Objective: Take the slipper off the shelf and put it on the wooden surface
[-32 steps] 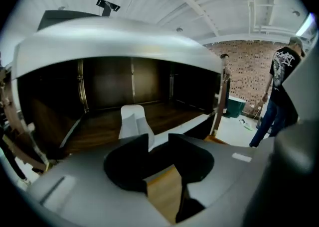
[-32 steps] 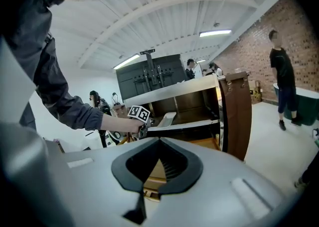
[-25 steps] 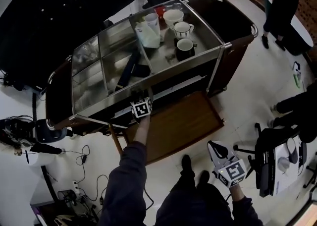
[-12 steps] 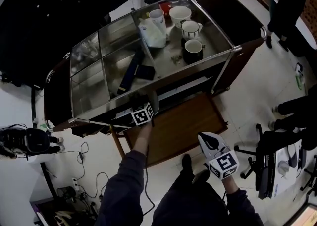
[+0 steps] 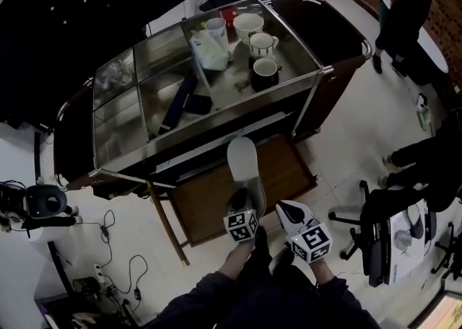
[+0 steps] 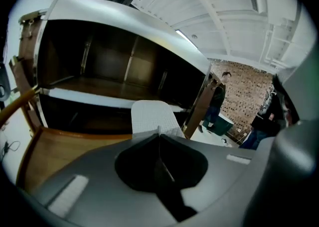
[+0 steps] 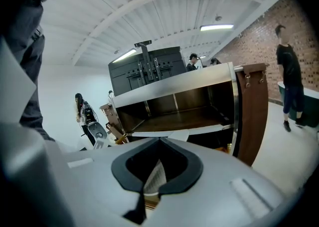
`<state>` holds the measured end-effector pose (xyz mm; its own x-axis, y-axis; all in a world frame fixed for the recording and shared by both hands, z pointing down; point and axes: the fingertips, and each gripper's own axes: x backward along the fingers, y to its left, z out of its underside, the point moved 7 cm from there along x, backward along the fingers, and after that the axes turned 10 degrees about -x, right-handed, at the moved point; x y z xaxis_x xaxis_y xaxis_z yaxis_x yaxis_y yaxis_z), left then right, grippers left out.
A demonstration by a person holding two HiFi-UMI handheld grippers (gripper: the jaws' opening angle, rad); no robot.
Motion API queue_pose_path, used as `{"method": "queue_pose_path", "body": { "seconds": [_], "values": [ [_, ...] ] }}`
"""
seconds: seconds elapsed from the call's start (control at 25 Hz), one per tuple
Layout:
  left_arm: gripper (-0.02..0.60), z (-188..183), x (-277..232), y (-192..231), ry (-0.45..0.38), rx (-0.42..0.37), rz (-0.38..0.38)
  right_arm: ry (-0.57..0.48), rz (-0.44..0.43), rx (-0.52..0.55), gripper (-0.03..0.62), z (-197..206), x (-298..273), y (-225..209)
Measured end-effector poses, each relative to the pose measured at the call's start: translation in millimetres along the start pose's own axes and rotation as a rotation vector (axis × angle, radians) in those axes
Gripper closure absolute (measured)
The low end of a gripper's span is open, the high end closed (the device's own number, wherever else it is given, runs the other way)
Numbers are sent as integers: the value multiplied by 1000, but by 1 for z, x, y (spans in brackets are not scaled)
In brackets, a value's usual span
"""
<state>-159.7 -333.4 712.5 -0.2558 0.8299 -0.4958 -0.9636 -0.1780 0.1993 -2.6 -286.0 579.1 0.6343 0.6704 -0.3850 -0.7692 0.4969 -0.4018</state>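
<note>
A white slipper [image 5: 242,161] sticks out in front of my left gripper [image 5: 245,189], which is shut on its heel end. It hangs over the front part of the brown wooden surface [image 5: 206,201], clear of the cart's lower shelf [image 5: 216,146]. In the left gripper view the slipper [image 6: 149,116] rises just past the closed jaws of the left gripper [image 6: 158,132], with the dark shelf [image 6: 99,86] and the wooden surface [image 6: 55,151] beyond. My right gripper [image 5: 284,208] hovers beside it to the right. In the right gripper view the right gripper [image 7: 158,144] shows a narrow gap and holds nothing.
The steel cart top [image 5: 137,115] carries cups [image 5: 264,69], a pale jug [image 5: 208,50] and dark flat items [image 5: 179,100]. Cables [image 5: 108,248] lie on the floor at left. An office chair [image 5: 382,226] and people [image 5: 397,10] are at the right.
My left gripper has drawn back from under the cart toward the body, bringing the slipper out of the shelf and over the wooden surface. The right gripper shifted a little left.
</note>
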Motion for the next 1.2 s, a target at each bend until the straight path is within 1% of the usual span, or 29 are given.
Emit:
{"method": "queue_pose_path", "body": {
  "seconds": [0.12,0.2,0.24,0.28,0.32,0.4,0.48,0.56,0.64,0.76,0.88,0.96,1.08,1.16,1.2],
  "values": [
    [558,46,-19,-15,88,10,-30,24,20,13,597,9,8,-6],
    [551,66,-34,-15,145,52,-30,34,20,16,597,14,19,-4],
    [523,70,-38,-14,156,79,-20,36,19,15,597,18,26,-3],
    [506,69,-41,-16,150,91,-3,37,18,13,597,21,33,-1],
    [492,67,-42,-19,137,86,17,36,16,9,597,25,41,-1],
    [438,62,-39,-28,113,59,42,37,11,1,597,35,58,-2],
    [436,57,-23,-38,80,36,42,38,0,-4,597,46,76,-1],
    [437,51,8,-54,32,2,47,36,-17,-1,597,58,97,3],
    [439,47,50,-72,-18,-39,58,35,-44,8,597,69,120,10],
    [440,49,129,-104,-90,-75,74,13,-98,21,597,87,161,24],
    [447,61,214,-138,-145,-103,101,-11,-139,29,597,113,210,35],
    [478,75,264,-160,-165,-96,106,-8,-172,33,597,128,241,42],
    [502,90,331,-190,-173,-86,90,7,-209,19,597,150,282,54],
    [507,99,362,-212,-172,-117,101,12,-218,16,597,163,301,60],
    [526,104,370,-221,-172,-134,119,14,-221,20,597,168,307,62]
  ]
}}
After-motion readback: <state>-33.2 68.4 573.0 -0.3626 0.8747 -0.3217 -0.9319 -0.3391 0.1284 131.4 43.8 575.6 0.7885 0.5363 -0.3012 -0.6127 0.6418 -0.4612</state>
